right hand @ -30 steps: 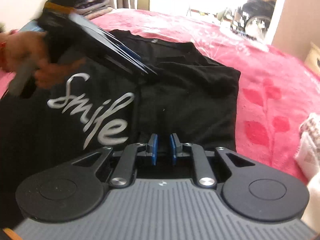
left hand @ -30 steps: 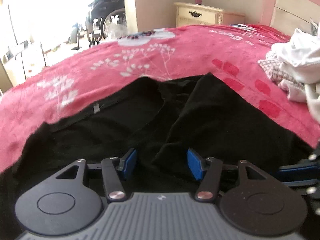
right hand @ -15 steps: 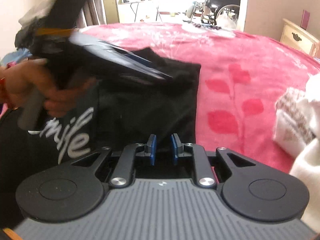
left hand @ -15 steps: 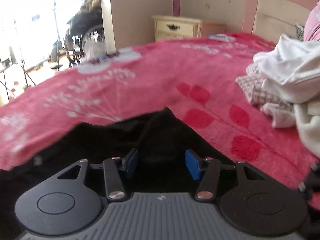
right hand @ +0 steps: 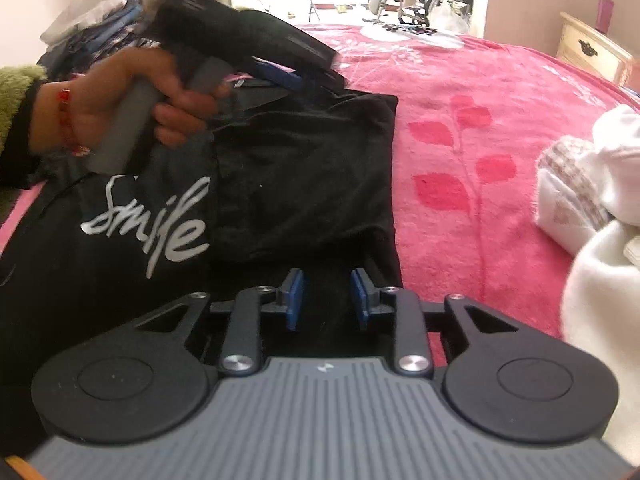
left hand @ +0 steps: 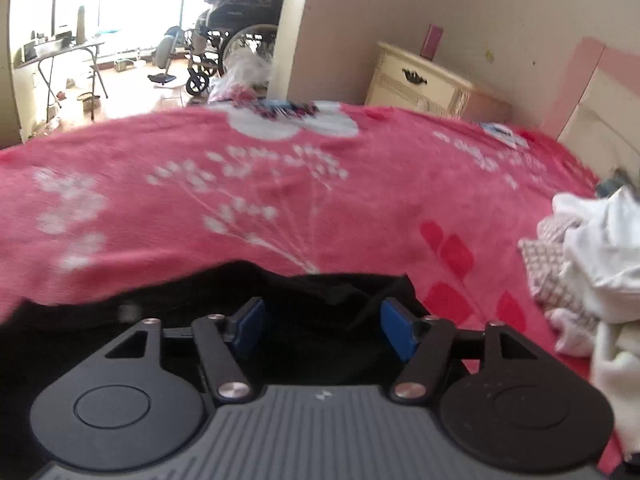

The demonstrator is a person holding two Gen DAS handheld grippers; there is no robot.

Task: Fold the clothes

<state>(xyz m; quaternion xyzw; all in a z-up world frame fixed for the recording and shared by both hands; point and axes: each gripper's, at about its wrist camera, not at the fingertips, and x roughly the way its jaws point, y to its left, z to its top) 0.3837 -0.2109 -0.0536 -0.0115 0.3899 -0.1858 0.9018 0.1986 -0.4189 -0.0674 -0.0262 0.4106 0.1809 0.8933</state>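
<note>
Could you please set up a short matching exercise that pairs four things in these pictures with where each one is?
Things:
1. black T-shirt with white "Smile" lettering
2. heap of white and checked laundry
3. cream bedside cabinet with a dark handle
4. wheelchair

Places:
A. in the bright room beyond the doorway
B. against the wall beside the bed
C. spread on the pink blanket, under both grippers
D. piled at the blanket's right side

Pairs: 1-C, 2-D, 3-B, 4-A

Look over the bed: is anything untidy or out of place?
Yes. A heap of white and checked clothes lies crumpled and unfolded on the red blanket, beside the black "smile" T-shirt, whose side is folded in with a rumpled top edge.
</note>
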